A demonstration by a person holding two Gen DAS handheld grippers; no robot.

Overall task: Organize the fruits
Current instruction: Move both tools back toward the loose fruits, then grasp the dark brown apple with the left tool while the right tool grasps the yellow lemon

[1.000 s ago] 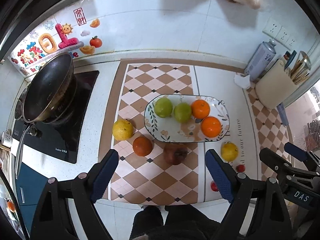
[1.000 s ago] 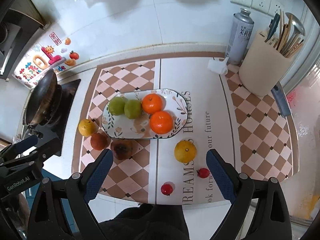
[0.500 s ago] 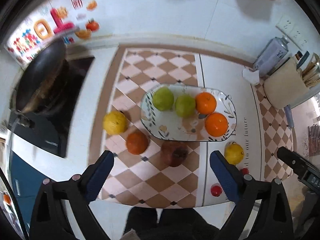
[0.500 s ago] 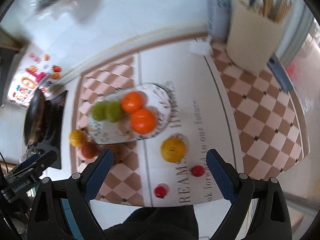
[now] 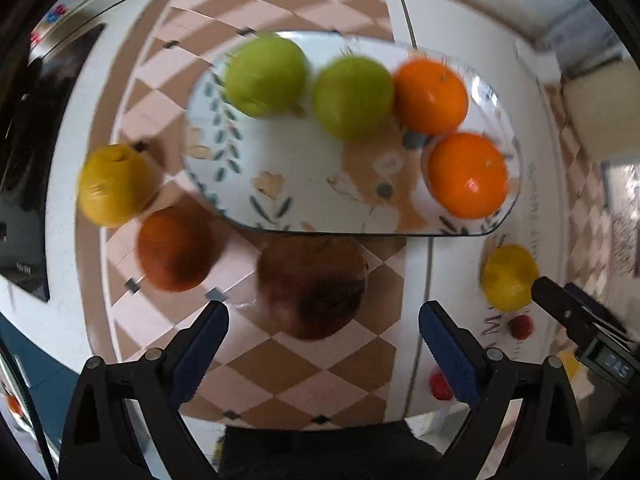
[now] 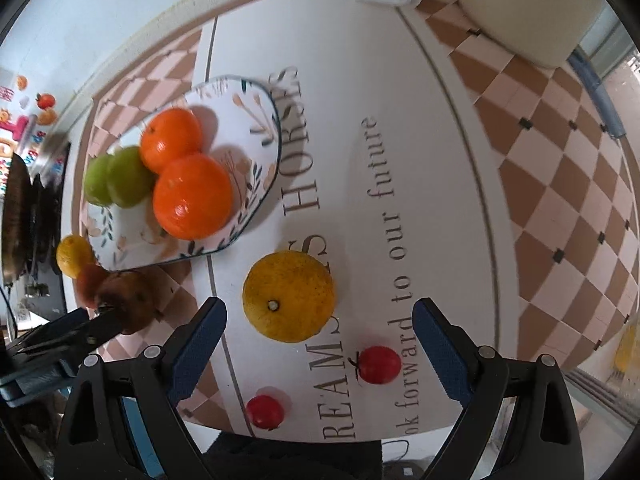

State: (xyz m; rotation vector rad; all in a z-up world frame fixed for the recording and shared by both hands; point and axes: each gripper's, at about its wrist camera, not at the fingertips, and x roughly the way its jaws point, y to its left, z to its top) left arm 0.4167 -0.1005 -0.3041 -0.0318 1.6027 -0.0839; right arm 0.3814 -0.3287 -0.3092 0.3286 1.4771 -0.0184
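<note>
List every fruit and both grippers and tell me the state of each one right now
left gripper: open, empty, lined up on the dark brown fruit
right gripper: open, empty, lined up on the yellow citrus
dark brown fruit: on the mat, off the plate
yellow citrus: on the mat, beside the plate
plate: holds two green fruits and two oranges
two red cherry tomatoes: loose on the mat
</note>
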